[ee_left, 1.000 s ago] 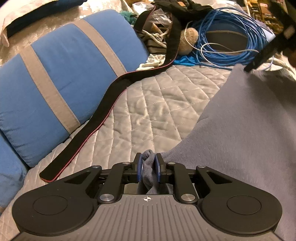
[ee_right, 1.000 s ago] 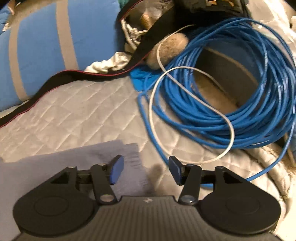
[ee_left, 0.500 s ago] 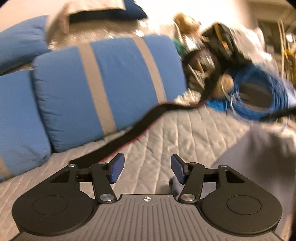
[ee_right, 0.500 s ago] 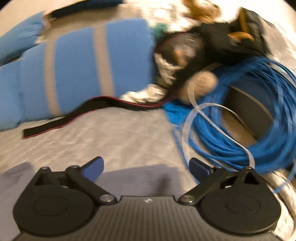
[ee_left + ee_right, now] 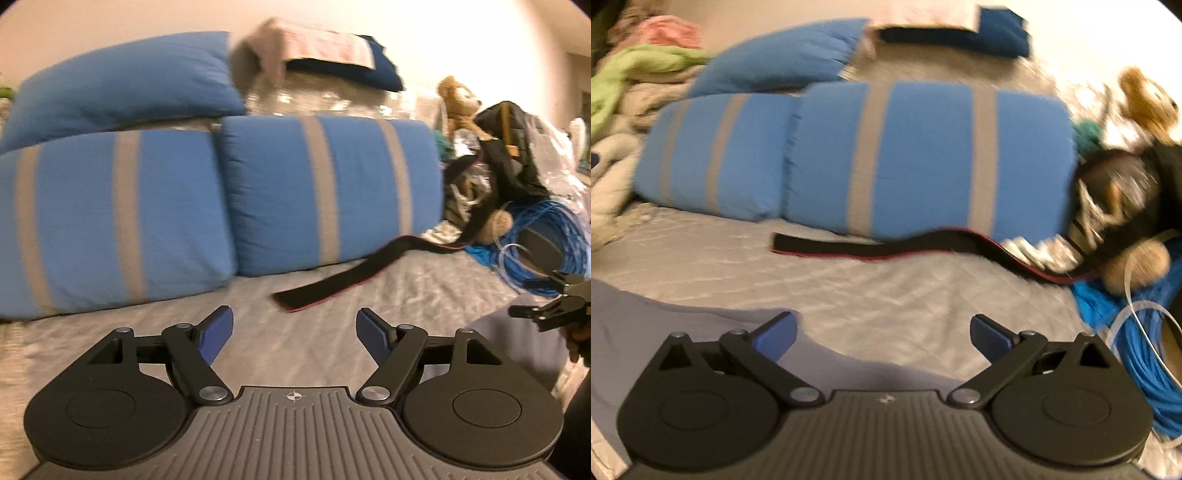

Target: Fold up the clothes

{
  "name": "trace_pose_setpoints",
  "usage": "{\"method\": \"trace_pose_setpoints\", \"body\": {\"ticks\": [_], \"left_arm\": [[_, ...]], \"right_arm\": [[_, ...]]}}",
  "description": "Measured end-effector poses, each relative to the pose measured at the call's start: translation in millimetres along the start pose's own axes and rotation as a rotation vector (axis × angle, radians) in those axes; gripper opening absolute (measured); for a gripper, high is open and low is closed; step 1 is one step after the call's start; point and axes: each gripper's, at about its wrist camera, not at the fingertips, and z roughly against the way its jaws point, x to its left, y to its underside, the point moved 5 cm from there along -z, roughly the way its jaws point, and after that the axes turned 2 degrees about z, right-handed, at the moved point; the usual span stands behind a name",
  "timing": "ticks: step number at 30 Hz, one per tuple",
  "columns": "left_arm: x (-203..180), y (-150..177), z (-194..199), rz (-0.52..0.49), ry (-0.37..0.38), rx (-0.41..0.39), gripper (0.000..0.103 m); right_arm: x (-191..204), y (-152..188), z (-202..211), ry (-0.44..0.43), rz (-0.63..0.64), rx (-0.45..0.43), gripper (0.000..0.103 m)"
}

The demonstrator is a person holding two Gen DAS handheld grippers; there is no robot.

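Observation:
A grey-lilac garment [image 5: 646, 332] lies flat on the quilted bed; in the left wrist view its edge [image 5: 517, 339] shows at the lower right. My left gripper [image 5: 294, 330] is open and empty above the quilt, left of the garment. My right gripper [image 5: 884, 334] is wide open and empty, held over the garment's far edge. The right gripper's fingers [image 5: 546, 314] show at the right edge of the left wrist view.
Blue pillows with grey stripes [image 5: 325, 192] line the back of the bed [image 5: 886, 288]. A black strap [image 5: 868, 247] lies before them. A blue cable coil [image 5: 546, 240], a black bag [image 5: 509, 155] and a teddy bear [image 5: 458, 99] crowd the right. Loose clothes [image 5: 635, 74] pile at far left.
My left gripper let go of the grey garment, opened and swung up and left. My right gripper opened wider and drew back from the cable coil. Both views tilted up toward the pillows.

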Motion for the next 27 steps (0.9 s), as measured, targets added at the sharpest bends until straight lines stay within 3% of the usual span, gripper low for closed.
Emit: {"method": "trace_pose_setpoints", "body": {"ticks": [8, 16, 22, 27], "left_arm": [[62.8, 16.7, 63.6, -0.001, -0.128, 0.020, 0.073], [109.8, 23.3, 120.0, -0.114, -0.292, 0.050, 0.073], [122.4, 63.8, 135.4, -0.185, -0.290, 0.149, 0.073], [126.1, 131.7, 124.0, -0.174, -0.154, 0.262, 0.073]], "right_arm": [[96.2, -4.0, 12.7, -0.139, 0.294, -0.090, 0.103], [204.4, 13.4, 28.3, -0.277, 0.527, -0.138, 0.103], [250.7, 29.8, 30.1, -0.369, 0.575, -0.126, 0.103], [262.5, 42.2, 26.9, -0.392, 0.614, -0.109, 0.103]]}}
